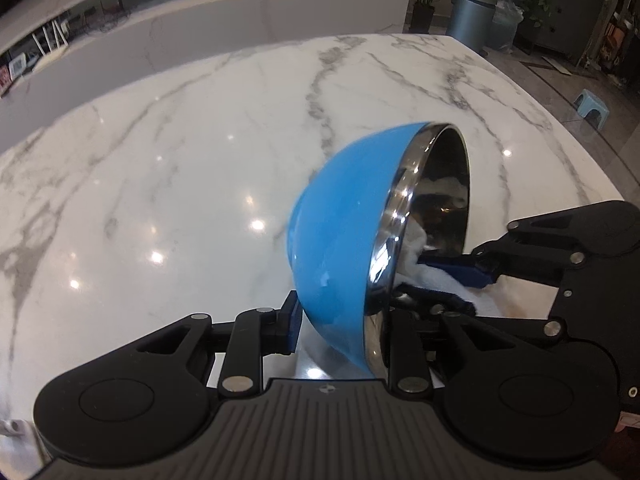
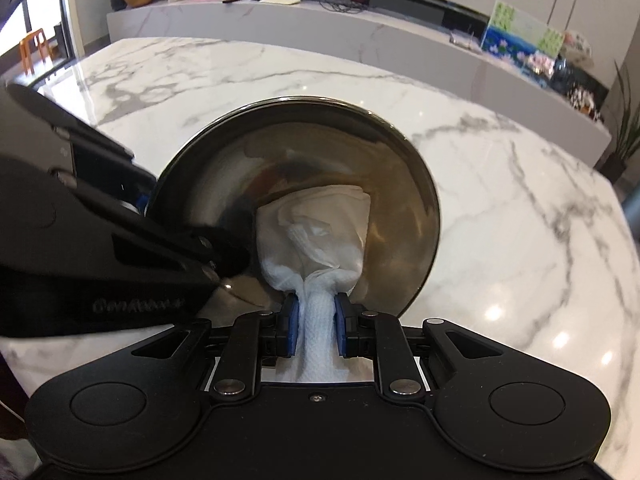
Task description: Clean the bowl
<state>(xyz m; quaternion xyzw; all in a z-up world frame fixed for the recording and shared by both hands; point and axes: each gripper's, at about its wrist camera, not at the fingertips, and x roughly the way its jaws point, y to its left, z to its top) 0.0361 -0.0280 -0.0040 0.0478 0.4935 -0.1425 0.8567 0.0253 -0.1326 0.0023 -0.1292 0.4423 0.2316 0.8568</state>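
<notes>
I can make out raised lettering on the left gripper (image 2: 132,236) body, but it's too blurred to read.

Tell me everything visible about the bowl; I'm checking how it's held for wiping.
The bowl is glossy blue outside, with a mirror-like metal rim and inside. It is tipped on edge above the marble table, its mouth facing the right gripper. The left gripper clamps its rim, and the right gripper's white paper towel presses inside.

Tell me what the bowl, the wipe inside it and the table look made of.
Bowl: likely stainless steel inside, mirror reflections; glossy blue outside, enamel or plastic, unclear. Wipe: white paper towel, embossed and crumpled. Table: polished marble or lookalike, grey veins, lamp glints.
</notes>
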